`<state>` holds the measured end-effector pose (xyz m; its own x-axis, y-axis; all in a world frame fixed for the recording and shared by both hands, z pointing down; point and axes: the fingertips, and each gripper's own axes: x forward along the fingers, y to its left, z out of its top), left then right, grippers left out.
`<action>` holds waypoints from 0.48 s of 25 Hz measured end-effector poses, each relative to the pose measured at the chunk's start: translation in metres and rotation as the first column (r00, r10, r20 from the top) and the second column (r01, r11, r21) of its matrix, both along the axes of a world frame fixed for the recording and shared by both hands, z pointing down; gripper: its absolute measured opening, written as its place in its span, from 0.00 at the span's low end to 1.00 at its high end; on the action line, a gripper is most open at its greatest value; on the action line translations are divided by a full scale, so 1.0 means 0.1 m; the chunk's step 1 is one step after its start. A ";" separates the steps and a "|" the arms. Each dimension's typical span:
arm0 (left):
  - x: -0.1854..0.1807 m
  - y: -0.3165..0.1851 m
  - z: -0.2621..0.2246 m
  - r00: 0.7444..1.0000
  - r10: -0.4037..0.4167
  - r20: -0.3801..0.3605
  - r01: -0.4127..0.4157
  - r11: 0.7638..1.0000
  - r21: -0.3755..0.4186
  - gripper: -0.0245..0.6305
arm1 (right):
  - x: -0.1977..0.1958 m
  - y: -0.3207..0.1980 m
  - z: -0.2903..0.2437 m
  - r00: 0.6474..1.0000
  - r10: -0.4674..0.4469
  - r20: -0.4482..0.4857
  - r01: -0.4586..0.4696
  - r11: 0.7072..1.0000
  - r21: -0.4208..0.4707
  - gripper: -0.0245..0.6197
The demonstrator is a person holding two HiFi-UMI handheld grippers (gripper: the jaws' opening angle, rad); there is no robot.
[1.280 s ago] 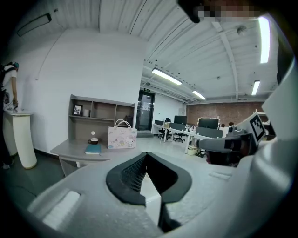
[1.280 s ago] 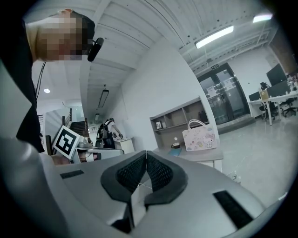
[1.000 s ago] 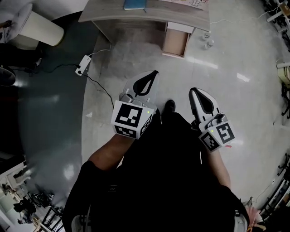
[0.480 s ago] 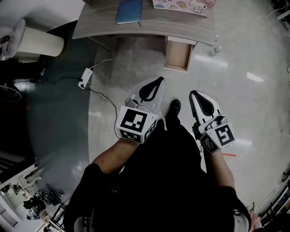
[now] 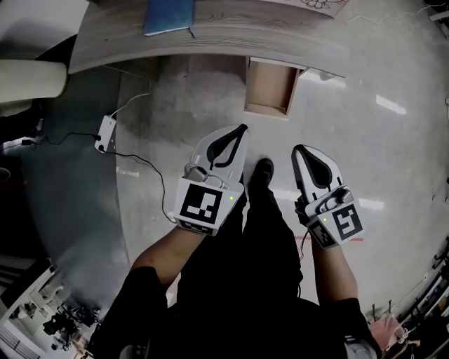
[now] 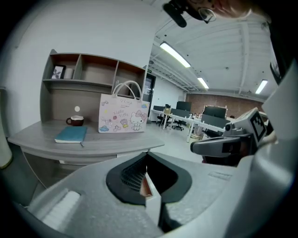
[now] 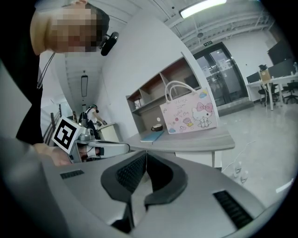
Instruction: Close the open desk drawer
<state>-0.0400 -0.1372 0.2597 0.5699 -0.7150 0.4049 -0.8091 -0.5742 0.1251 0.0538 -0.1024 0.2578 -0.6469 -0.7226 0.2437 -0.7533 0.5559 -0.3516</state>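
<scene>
Change: over the last second the desk (image 5: 210, 38) and its drawer (image 5: 270, 84) have drawn closer to both grippers in the head view. The person is walking up to them, so this looks like the approach, with no contact made.
Left gripper (image 5: 240, 133): jaws clenched tip to tip, grasping nothing. In its own view a strip of wood and white, probably the drawer, shows through the gap behind the tips.
Right gripper (image 5: 301, 150): jaws pressed together too, empty, touching nothing.
Between the grippers: the person's shoe (image 5: 262, 170) on the floor.
Drawer: ahead of the tips and between their two lines. It is pulled out from under the desk edge, with its front nearest the tips and apart from them.
Further out: a blue book (image 5: 168, 14) on the desk, ahead and left of the left tips. A power strip (image 5: 105, 133) lies on the floor well to their left.
Task meaning: the drawer is open, and I judge more closing-in is needed before a push on its front.
</scene>
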 end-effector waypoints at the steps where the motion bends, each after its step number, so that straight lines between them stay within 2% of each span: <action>1: -0.02 -0.07 0.19 1.000 0.002 0.016 -0.002 1.000 0.011 0.05 | 0.00 -0.04 0.21 1.000 0.005 -0.002 -0.005 1.000 -0.013 0.06; 3: -0.03 -0.23 0.59 1.000 -0.002 0.029 0.002 1.000 0.007 0.05 | 0.02 -0.18 0.65 1.000 0.023 -0.003 -0.023 0.999 -0.045 0.06; 6: 0.01 -0.38 1.23 1.000 0.003 0.020 -0.002 0.999 -0.041 0.05 | 0.03 -0.34 1.23 0.999 0.041 0.008 -0.040 0.995 -0.089 0.06; 12: 0.11 -0.45 2.23 0.999 0.017 0.035 -0.014 0.996 -0.094 0.05 | -0.07 -0.52 2.07 0.999 0.045 0.030 -0.041 0.992 -0.119 0.06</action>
<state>-0.0293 -0.1818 0.4823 0.5647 -0.6644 0.4897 -0.8052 -0.5737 0.1501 0.0464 -0.1541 0.4645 -0.6251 -0.7170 0.3084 -0.7624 0.4763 -0.4380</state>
